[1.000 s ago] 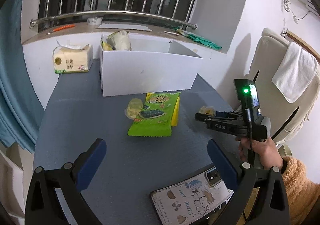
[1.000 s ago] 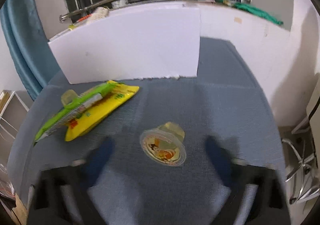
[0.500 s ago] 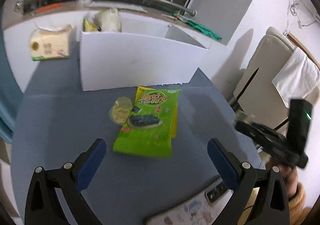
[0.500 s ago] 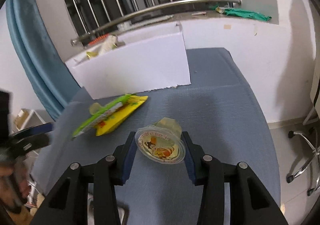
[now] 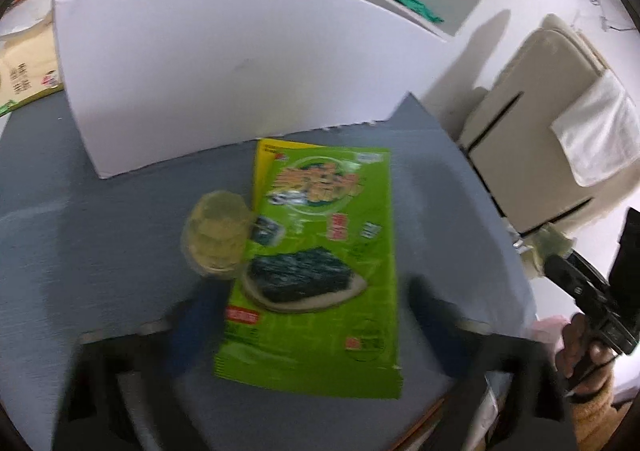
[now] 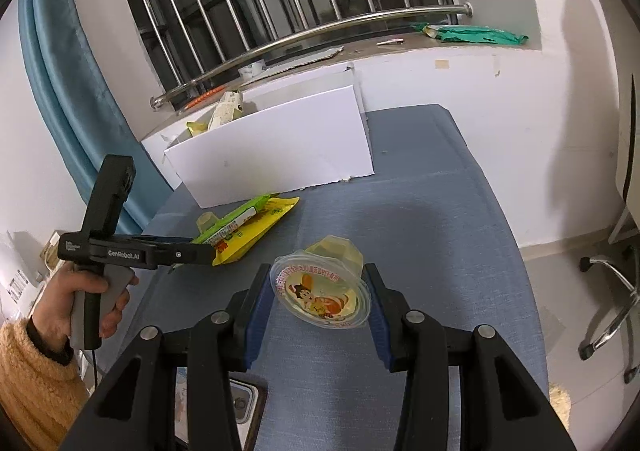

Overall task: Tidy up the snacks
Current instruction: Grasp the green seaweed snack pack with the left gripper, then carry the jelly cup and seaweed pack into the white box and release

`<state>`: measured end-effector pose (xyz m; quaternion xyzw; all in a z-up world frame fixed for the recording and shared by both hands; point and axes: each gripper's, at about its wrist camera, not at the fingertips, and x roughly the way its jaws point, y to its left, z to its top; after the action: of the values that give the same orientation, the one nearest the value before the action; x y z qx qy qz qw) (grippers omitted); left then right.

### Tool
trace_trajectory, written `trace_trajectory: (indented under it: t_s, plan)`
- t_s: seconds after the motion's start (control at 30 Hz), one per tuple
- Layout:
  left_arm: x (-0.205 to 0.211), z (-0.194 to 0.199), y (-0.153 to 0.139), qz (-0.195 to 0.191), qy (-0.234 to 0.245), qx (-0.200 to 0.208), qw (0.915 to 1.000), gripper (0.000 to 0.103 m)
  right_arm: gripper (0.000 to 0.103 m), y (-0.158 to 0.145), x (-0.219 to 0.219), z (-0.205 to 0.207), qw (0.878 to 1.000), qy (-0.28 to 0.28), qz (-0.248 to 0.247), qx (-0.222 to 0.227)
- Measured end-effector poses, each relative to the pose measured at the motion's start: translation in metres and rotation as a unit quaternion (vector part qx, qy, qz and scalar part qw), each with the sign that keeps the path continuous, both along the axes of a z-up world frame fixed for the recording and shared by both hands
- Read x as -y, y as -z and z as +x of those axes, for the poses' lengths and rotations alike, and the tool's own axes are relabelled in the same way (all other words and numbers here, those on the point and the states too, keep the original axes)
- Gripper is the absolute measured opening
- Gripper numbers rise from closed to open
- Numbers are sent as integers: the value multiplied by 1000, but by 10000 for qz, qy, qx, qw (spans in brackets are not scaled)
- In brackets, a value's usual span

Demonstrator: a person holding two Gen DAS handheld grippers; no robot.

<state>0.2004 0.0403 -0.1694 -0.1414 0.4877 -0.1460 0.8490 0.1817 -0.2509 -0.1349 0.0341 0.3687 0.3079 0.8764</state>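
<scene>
Our right gripper [image 6: 318, 305] clamps the clear plastic jelly cup [image 6: 320, 291] (left gripper [image 5: 316, 327] closing, empty, astride the flat green seaweed packet [image 5: 316, 263]), which could squirt free if squeezed harder.

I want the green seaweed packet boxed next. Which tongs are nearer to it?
Left. The left tongs straddle the seaweed packet, jaws closing around its near end. The right tongs are off to its side, shut on a jelly cup.
</scene>
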Motion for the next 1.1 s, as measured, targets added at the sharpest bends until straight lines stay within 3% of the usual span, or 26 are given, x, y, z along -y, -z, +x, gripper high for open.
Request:
trace_trajectory:
  t_s: [0.13, 0.3, 0.57, 0.67, 0.83, 1.1]
  plan:
    - [11, -15, -7, 316, 68, 214, 9992, 72, 48, 1, -2, -2, 10000, -45, -37, 21]
    - [5, -48, -43, 142, -184, 882, 9958, 72, 48, -2, -4, -4, 9999, -94, -10, 56]
    - [-10, -74, -124, 249, -1052, 2158, 9704, 72, 48, -31, -20, 8, 9988, -289, 243, 303]
    - [-15, -53, -141, 293, -1229, 2276, 9655, 72, 48, -54, -34, 22, 9973, -437, 280, 511]
    - [-26, 3, -160, 229, -1332, 2222, 9656, 72, 48, -93, -65, 76, 9948, -639, 518, 593]
    - [-31, 90, -156, 102, -1373, 1787, 9742, 72, 48, -105, -99, 176, 9968, -408, 678, -60]
